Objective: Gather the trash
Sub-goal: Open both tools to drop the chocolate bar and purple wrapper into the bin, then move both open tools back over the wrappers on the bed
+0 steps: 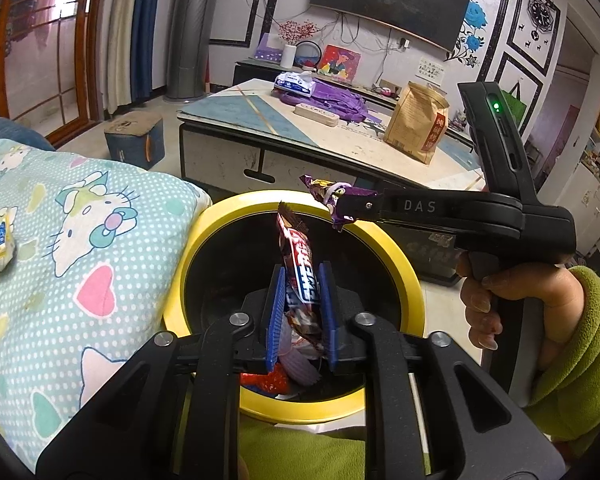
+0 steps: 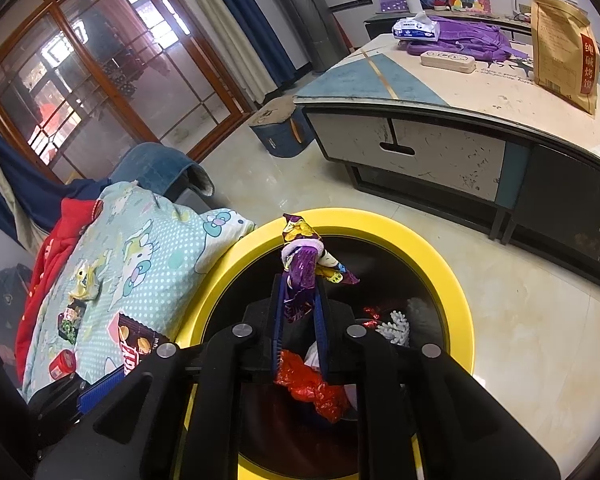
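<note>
Living room, daylight through wood-framed glass door (image 2: 100, 68) at left. Blue and cream curtains (image 1: 136, 28) hang beside it; grey round column (image 1: 190, 28) next. Glossy pale tile floor (image 2: 520, 320). Low coffee table, tabletop (image 2: 480, 84) cream and blue, drawer in front. Small blue stool (image 1: 134, 140) on floor near table corner. White wall with black trim panels; dark curved TV (image 1: 392, 0) mounted on it, cables dangling below. Octagonal clock (image 1: 540, 16) on right wall. Blue flower decal (image 1: 474, 28) beside TV.
</note>
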A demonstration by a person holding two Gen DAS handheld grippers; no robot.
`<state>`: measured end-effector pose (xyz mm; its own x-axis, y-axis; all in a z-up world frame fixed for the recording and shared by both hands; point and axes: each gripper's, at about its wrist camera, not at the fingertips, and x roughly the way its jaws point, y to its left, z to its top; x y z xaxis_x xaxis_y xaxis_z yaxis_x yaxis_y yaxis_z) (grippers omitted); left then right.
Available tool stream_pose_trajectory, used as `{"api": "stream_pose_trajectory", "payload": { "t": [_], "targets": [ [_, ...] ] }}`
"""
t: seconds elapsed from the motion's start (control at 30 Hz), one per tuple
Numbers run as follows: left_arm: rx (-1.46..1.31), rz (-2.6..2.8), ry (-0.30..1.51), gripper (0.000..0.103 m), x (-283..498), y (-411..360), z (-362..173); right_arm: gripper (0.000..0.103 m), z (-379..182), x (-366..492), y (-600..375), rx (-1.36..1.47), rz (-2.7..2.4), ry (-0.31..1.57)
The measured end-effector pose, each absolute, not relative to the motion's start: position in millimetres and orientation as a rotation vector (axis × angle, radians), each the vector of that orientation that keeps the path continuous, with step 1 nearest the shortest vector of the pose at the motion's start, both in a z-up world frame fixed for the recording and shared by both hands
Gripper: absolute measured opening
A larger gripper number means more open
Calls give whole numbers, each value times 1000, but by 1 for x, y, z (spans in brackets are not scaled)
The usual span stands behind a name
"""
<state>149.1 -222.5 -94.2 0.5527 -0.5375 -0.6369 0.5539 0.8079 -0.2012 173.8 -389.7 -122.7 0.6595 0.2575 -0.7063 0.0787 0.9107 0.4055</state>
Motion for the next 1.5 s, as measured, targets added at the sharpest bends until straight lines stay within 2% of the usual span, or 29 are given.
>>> {"api": "stream_pose_trajectory", "payload": {
  "t": [0.13,0.2,0.27,0.33,0.43,0.67,1.03,1.5],
  "targets": [
    [36,-630,738,29,148,-222,-93,27,-122,174,-390,429,99,849],
    [24,-629,742,46,148,-220,-93,37,-122,173,-390,431,95,844],
    [11,-624,737,56,147,-216,-93,38,-121,172,-390,431,94,840],
    [0,-615,730,76,147,-212,-91,44,-120,172,-391,435,95,836],
    [-34,-606,718,91,149,-203,-88,48,-119,171,-390,433,98,833],
    [-61,-533,700,92,151,-184,-81,58,-111,169,-385,424,109,804],
    [-64,-415,655,92,146,-153,-68,64,-91,159,-368,403,169,714],
    [-106,-280,591,92,135,-107,-52,66,-74,148,-315,302,291,689]
  ]
}}
